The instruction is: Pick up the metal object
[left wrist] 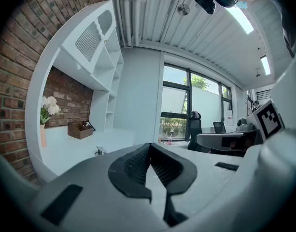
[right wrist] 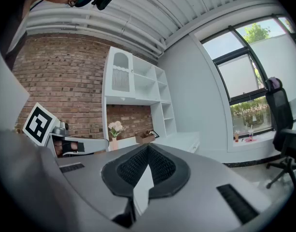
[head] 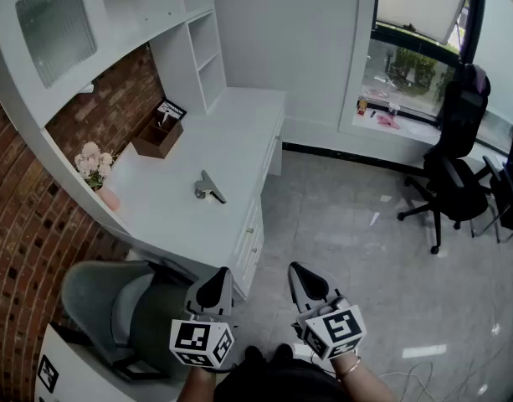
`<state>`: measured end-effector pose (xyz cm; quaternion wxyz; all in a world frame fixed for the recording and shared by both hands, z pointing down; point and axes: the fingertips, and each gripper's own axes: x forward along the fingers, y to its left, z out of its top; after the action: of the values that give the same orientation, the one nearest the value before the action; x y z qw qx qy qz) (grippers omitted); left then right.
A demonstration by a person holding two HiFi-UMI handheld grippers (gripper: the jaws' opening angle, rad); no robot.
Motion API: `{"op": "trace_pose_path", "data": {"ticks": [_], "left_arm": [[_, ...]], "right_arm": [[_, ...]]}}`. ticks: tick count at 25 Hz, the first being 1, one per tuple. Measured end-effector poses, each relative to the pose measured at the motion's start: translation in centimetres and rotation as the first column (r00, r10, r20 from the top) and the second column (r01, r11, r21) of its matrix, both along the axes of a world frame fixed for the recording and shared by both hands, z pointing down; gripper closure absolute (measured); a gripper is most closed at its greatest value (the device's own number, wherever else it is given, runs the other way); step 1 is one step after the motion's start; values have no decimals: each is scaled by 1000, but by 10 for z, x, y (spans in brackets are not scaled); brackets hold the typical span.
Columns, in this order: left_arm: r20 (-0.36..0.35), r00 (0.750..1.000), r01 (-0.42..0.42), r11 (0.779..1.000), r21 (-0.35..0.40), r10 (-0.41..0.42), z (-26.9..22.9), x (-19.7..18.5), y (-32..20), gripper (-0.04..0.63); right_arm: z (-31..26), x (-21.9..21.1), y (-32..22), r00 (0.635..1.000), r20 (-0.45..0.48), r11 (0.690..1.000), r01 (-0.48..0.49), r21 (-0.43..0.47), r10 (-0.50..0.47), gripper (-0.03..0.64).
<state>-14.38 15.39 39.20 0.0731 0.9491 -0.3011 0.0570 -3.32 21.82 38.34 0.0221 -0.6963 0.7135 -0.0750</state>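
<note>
The metal object (head: pixel 209 188), a small grey clamp-like piece, lies on the white desk (head: pixel 197 153) near its front edge; it shows small and far off in the left gripper view (left wrist: pixel 98 152). My left gripper (head: pixel 219 280) hangs low in the head view, well short of the desk, above a grey chair, shut with nothing between its pads (left wrist: pixel 148 147). My right gripper (head: pixel 299 273) is beside it over the floor, also shut and empty (right wrist: pixel 148 149). Both point up toward the desk.
A brown wooden box (head: pixel 158 133) and a vase of pale flowers (head: pixel 94 167) stand on the desk by the brick wall. A grey chair (head: pixel 114 308) sits under my left gripper. A black office chair (head: pixel 455 170) stands by the window at right.
</note>
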Motion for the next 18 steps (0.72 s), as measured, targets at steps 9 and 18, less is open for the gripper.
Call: {"op": "trace_pose_path", "data": {"ticks": [9,18], "left_arm": [[-14,998,54,998,-29,-55,0,13,-2,584],[28,990,139,990,-5,-139,6,19,-41,584]], "right_arm": [[10,19,10,998,38,998,49,-43,-48,612],[6,48,-10,997,63,999,43,-19,-41,612]]}}
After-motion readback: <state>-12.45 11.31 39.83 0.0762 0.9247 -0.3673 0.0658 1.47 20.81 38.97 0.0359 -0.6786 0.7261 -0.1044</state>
